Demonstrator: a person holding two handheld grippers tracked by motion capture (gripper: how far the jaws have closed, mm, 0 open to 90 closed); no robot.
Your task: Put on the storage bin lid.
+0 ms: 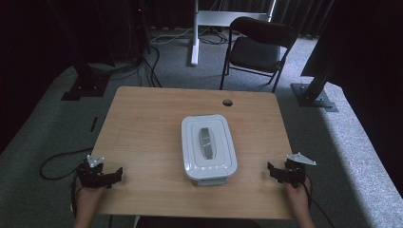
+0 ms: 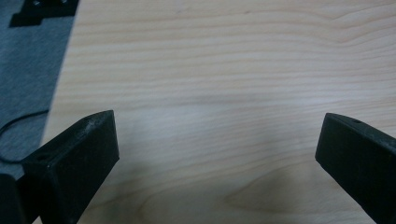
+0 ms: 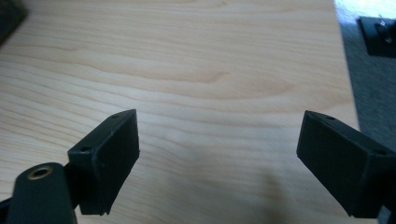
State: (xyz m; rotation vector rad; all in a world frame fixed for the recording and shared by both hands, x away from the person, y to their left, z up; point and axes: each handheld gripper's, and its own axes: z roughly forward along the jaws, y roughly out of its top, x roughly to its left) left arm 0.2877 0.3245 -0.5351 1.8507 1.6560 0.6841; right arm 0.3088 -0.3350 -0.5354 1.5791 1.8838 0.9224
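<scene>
The white lidded box [image 1: 208, 147] sits mid-table [image 1: 142, 123], well apart from the left gripper [image 1: 115, 175] and right gripper [image 1: 271, 169], both wide open and empty; judged rigid, light, smooth plastic, best taken by its grey lid handle [image 1: 206, 142].

Light wood-grain table [image 1: 142, 137], rectangular with rounded corners, standing on grey carpet. One round cable hole [image 1: 227, 102] near the far edge, just right of centre. On it: a single white lidded container [image 1: 208, 147], rectangular with rounded corners, long axis running near to far, with a grey handle [image 1: 206, 141] along the middle of the lid. The container sits nearer the person's edge than the hole, directly in line with it. Bare grain [image 2: 210, 70] left of the container, bare grain [image 3: 210, 70] right of it.
</scene>
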